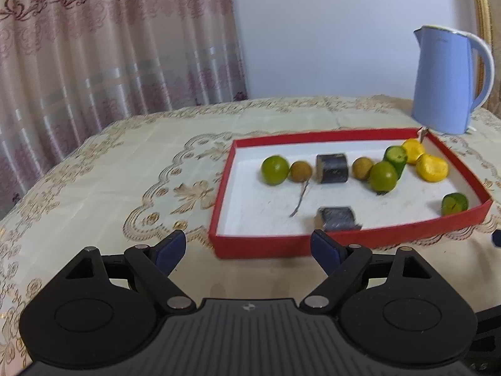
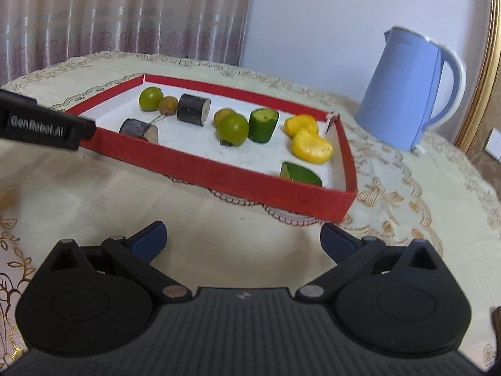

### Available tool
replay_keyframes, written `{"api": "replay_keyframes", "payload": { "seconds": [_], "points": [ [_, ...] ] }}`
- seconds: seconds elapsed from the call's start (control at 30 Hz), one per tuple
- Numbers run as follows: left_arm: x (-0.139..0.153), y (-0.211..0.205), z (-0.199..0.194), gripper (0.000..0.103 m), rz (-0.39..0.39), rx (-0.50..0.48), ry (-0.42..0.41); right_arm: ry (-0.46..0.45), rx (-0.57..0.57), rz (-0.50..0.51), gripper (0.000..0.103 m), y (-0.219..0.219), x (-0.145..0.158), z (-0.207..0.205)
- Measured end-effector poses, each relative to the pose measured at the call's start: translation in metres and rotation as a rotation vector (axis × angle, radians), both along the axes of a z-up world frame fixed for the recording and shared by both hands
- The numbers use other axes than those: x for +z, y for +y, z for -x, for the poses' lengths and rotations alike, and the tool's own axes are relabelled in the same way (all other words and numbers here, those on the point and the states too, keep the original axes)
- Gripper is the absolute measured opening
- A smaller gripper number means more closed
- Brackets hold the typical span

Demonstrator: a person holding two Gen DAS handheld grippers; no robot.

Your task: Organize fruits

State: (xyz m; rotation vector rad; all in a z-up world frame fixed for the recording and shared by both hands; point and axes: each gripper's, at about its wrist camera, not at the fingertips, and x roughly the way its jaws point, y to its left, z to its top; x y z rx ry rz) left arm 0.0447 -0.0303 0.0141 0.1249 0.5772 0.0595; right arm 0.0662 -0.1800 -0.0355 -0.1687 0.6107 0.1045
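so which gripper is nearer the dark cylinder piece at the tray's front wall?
Left. The left gripper, open, hangs just outside the red tray wall beside that dark cylinder piece. The right gripper, open, sits back from the tray's other end.

On the black side of my left gripper (image 2: 47,125), seen from my right wrist, I read "GenRobot.AI" in raised letters. No other text is readable.

kettle (image 1: 444,84) base — behind tray rim (image 1: 344,134)

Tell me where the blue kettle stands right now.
The blue kettle stands upright on the tablecloth at the right in both wrist views, just behind the red tray's far right corner.
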Motion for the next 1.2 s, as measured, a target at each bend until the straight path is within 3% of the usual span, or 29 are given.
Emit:
{"api": "replay_keyframes", "payload": {
  "seconds": [0.1,0.3,0.63,1.2],
  "points": [
    [0.003,-0.005,-0.002,0.093,-0.004,-0.012,-0.012,-0.003,0.0,0.003,0.103,0.001,-0.001,0.0],
    [0.009,-0.007,-0.008,0.094,0.01,-0.019,-0.027,0.004,0.0,-0.011,0.103,-0.001,-0.001,-0.001],
    [0.006,-0.009,-0.022,0.094,0.018,-0.032,-0.007,0.065,0.0,-0.153,0.103,-0.021,-0.004,-0.01],
    [0.009,-0.004,-0.045,0.094,0.015,-0.013,0.047,0.065,-0.002,-0.142,0.103,-0.018,-0.005,-0.01]
  ]
}}
